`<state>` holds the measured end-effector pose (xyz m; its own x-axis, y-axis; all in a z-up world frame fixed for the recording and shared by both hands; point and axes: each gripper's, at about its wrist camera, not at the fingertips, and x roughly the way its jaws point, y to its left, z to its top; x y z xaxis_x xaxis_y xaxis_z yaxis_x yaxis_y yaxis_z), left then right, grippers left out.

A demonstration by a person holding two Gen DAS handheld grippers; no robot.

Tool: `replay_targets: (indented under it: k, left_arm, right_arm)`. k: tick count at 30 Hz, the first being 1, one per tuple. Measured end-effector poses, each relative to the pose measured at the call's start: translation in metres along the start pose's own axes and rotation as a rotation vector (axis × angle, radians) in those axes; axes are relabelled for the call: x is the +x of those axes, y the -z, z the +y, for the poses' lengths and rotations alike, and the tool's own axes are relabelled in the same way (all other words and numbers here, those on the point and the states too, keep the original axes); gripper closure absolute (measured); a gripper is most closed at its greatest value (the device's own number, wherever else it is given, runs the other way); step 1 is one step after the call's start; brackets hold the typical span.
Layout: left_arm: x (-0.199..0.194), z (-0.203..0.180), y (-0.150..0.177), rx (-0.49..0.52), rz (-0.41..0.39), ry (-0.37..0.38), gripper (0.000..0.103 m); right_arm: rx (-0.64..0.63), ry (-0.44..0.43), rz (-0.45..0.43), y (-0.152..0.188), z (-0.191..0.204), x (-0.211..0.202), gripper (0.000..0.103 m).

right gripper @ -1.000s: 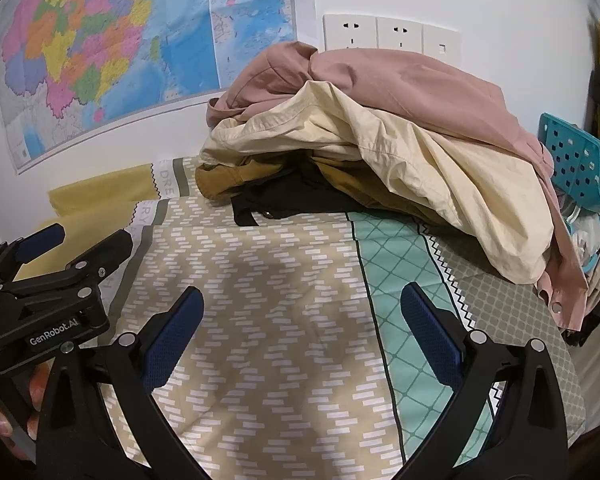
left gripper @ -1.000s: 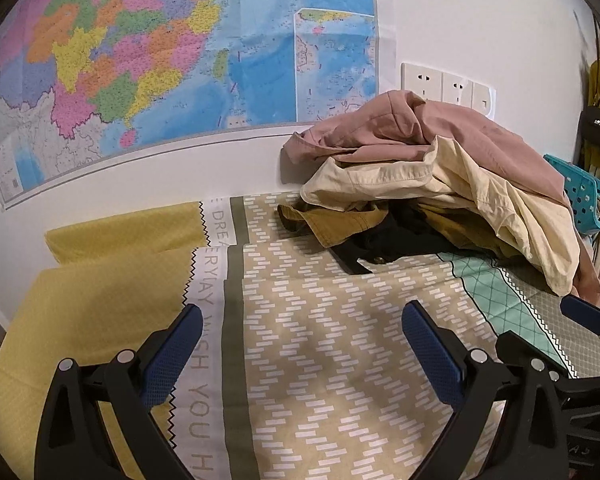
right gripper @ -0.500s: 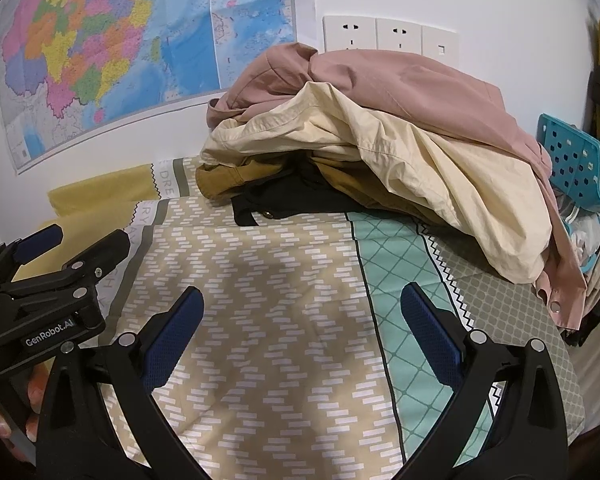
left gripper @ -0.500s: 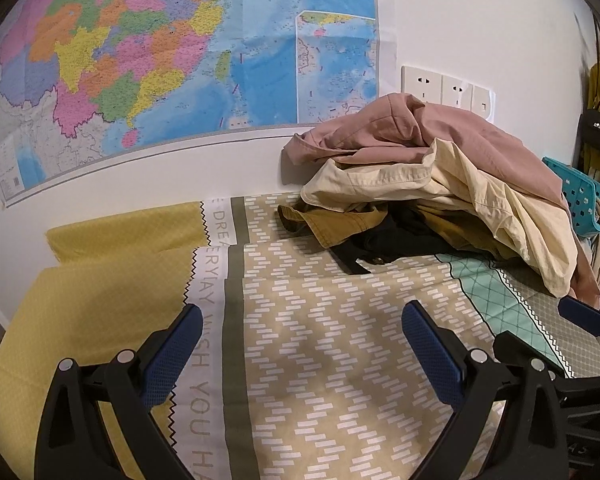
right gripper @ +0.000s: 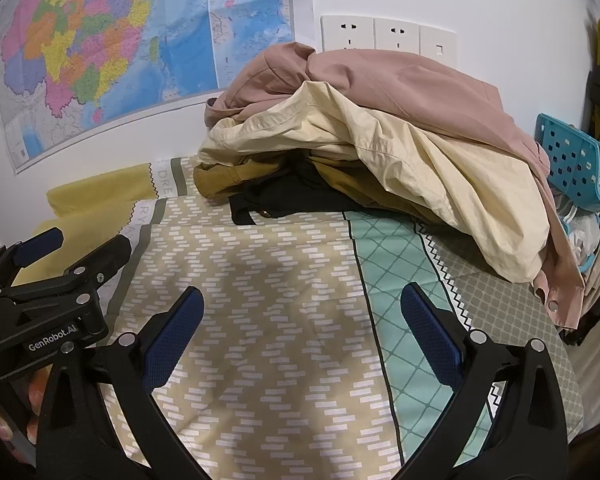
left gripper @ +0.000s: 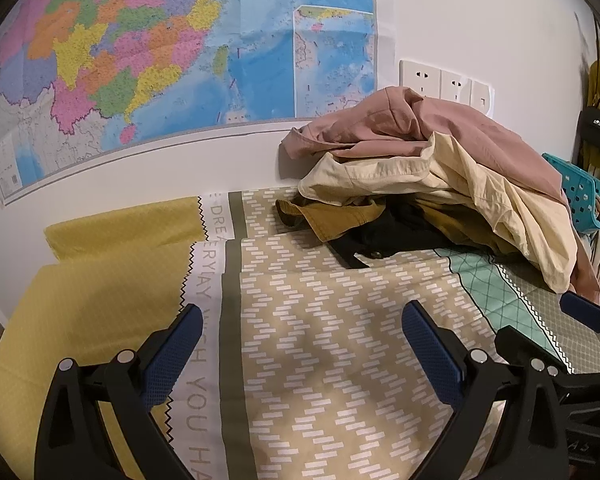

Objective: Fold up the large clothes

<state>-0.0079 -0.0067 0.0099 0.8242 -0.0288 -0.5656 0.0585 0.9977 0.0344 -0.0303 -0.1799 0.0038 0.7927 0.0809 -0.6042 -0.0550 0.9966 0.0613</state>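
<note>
A heap of large clothes lies at the far right of the patterned bedspread (left gripper: 320, 320): a pink jacket (left gripper: 452, 128) on top, a cream one (left gripper: 480, 196) under it, then mustard (left gripper: 340, 218) and black (left gripper: 384, 236) garments. The right wrist view shows the same pink (right gripper: 400, 80), cream (right gripper: 400, 148) and black (right gripper: 292, 196) pieces. My left gripper (left gripper: 300, 352) is open and empty, over the bedspread short of the heap. My right gripper (right gripper: 302, 332) is open and empty, beside the left gripper (right gripper: 52, 280).
A wall with a coloured map (left gripper: 160, 60) and white sockets (left gripper: 444, 80) stands behind the bed. A blue perforated basket (right gripper: 576, 160) sits off the bed's right edge. A yellow cloth (left gripper: 84, 300) covers the bed's left part.
Both grippers have drifted slightly; the view barely shifts. The clothes have not moved and both grippers remain open.
</note>
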Motion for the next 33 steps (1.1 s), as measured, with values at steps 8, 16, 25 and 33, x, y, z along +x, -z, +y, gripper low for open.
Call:
replay_targets:
  k: [8, 16, 25, 33]
  left_arm:
    - [0.003, 0.0, 0.0, 0.004, 0.008, 0.0, 0.007]
    - [0.005, 0.0, -0.001, 0.003, 0.009, 0.01, 0.007]
    - [0.007, -0.001, -0.005, 0.006, 0.004, 0.018, 0.007]
    - [0.014, -0.002, -0.011, 0.007, 0.008, 0.034, 0.007]
  right_arm:
    - [-0.002, 0.002, -0.002, -0.002, -0.002, -0.001, 0.005]
    - [-0.012, 0.002, -0.012, -0.005, -0.002, -0.002, 0.005]
    - [-0.022, 0.005, -0.027, -0.007, -0.003, -0.003, 0.006]
    - [-0.057, 0.001, -0.048, -0.017, -0.004, -0.004, 0.006]
